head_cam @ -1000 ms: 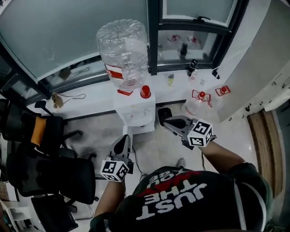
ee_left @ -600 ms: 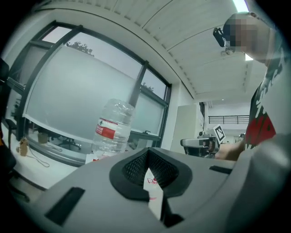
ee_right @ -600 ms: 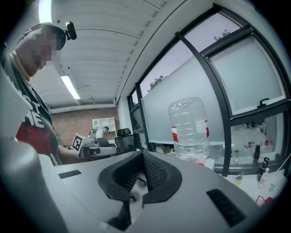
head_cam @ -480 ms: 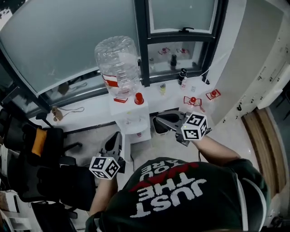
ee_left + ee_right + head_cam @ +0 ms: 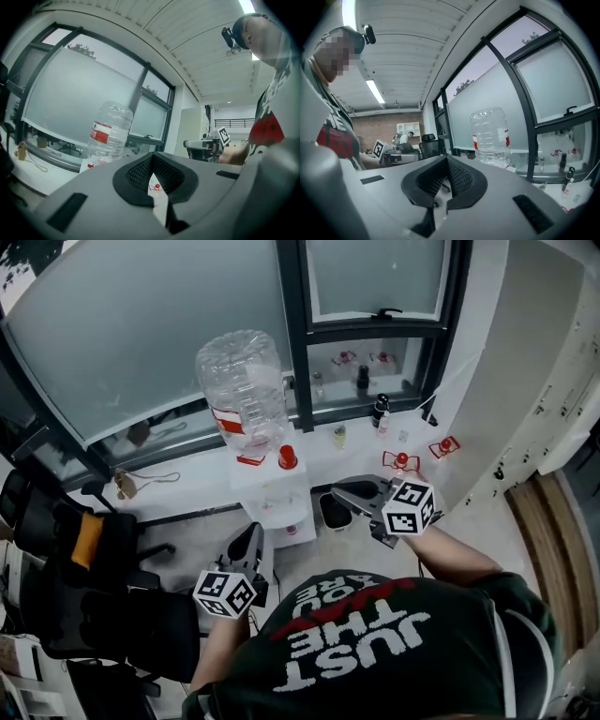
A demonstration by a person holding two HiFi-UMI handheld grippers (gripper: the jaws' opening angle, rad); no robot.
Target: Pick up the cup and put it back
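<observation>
A small red cup (image 5: pixel 288 457) stands on top of the white water dispenser (image 5: pixel 278 495), right beside the big clear bottle (image 5: pixel 242 388). My left gripper (image 5: pixel 251 534) hangs low and left of the dispenser, shut and empty, well short of the cup. My right gripper (image 5: pixel 341 493) is held to the right of the dispenser, below cup level, its jaws together with nothing in them. In the left gripper view the pads (image 5: pixel 140 174) meet and the bottle (image 5: pixel 108 133) rises beyond them. In the right gripper view the bottle (image 5: pixel 490 136) stands ahead of the closed jaws.
A white window sill (image 5: pixel 187 474) runs behind the dispenser with small bottles (image 5: pixel 380 410) and red-handled items (image 5: pixel 401 461) on it. A dark bin (image 5: pixel 332 513) sits on the floor under my right gripper. Black office chairs (image 5: pixel 84 559) crowd the left side.
The head view has pulled back a little, so the dispenser and the cup sit higher and farther off. Both grippers stay shut and empty in front of the body.
</observation>
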